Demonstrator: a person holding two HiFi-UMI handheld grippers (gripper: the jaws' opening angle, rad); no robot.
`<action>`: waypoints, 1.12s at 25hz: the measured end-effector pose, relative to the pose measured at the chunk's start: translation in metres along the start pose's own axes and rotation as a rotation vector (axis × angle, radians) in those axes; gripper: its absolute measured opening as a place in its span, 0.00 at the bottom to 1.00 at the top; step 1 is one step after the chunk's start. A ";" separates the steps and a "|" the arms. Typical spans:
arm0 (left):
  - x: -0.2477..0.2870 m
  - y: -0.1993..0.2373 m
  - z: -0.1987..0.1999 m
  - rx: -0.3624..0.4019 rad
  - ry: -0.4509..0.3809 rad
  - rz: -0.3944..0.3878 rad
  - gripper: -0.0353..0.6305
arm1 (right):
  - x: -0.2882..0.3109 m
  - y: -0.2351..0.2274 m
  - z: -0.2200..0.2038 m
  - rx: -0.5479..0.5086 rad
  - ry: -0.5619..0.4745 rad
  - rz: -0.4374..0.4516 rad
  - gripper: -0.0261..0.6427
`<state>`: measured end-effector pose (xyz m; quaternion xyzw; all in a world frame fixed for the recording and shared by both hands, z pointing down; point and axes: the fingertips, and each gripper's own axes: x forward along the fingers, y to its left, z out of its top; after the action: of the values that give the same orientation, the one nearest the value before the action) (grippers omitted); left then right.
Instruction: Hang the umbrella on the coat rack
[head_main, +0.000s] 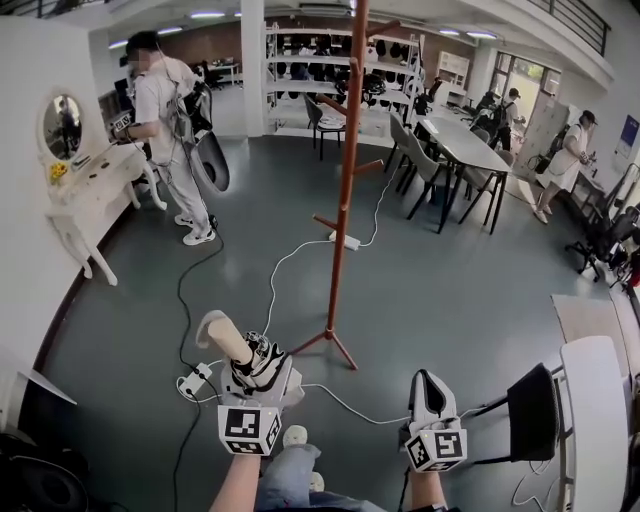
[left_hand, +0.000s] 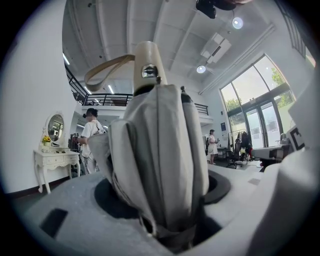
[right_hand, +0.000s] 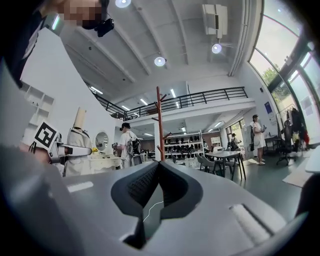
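Being clamped in the left gripper (head_main: 258, 368), the umbrella (left_hand: 160, 150) should be brought to the coat rack (head_main: 345, 180), strap (left_hand: 105, 67) kept clear for hooking; the right gripper (head_main: 430, 388) is closed on nothing.

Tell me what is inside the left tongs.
A folded grey umbrella, clamped in the left tongs, its beige handle and strap sticking out beyond them. Its other end is covered, down between the tongs.

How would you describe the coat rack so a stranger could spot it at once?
Look at the open grey floor between the white dressing table and the long table with chairs. The coat rack stands there alone: the only tall, red-brown pole, with angled pegs and splayed feet.
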<state>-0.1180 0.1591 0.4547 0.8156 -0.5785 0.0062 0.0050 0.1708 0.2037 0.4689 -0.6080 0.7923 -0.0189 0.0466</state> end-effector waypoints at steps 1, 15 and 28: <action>0.003 0.002 0.000 -0.001 -0.002 0.002 0.51 | 0.005 0.000 0.001 -0.004 -0.001 0.003 0.06; 0.095 0.017 -0.017 0.002 0.007 -0.054 0.51 | 0.085 -0.021 -0.020 0.016 0.012 0.001 0.06; 0.250 0.047 -0.024 -0.003 0.031 -0.164 0.51 | 0.235 -0.057 -0.042 0.039 0.057 -0.029 0.06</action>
<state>-0.0794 -0.0917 0.4826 0.8601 -0.5096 0.0178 0.0155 0.1610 -0.0394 0.5038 -0.6175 0.7841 -0.0523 0.0354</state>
